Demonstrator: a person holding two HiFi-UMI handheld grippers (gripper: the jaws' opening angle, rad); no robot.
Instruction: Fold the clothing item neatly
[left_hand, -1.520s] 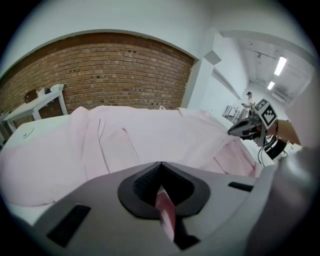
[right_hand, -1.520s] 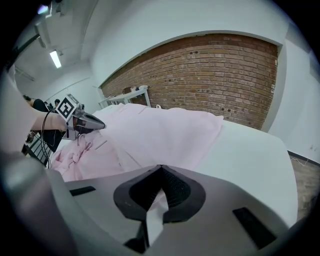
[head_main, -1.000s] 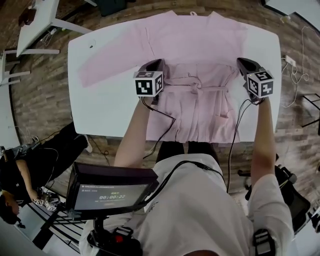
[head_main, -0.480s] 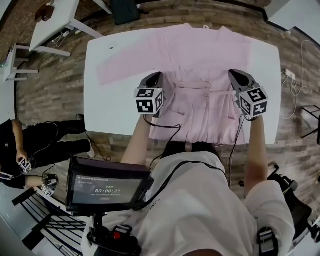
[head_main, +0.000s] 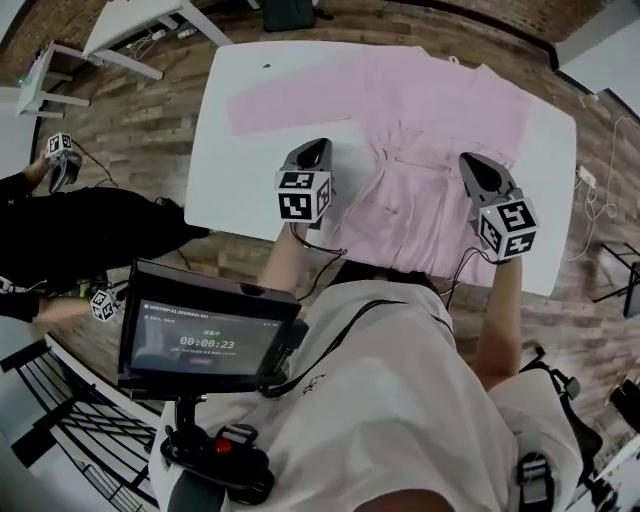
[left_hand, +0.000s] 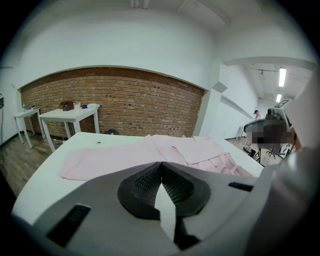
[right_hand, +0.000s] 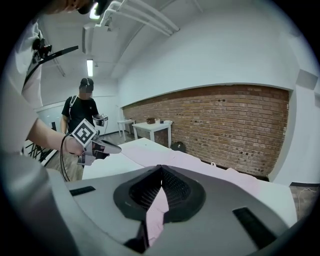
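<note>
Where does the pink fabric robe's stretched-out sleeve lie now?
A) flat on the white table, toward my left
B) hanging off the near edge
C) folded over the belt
A: the long pink sleeve lies flat on the white table, stretching left from the pink robe.

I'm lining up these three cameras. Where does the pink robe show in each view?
Head view: robe, upper centre and right.
Left gripper view: robe, centre, beyond the fingers.
Right gripper view: robe, centre to right, beyond the fingers.
Shared landmark: white table beneath it.
</note>
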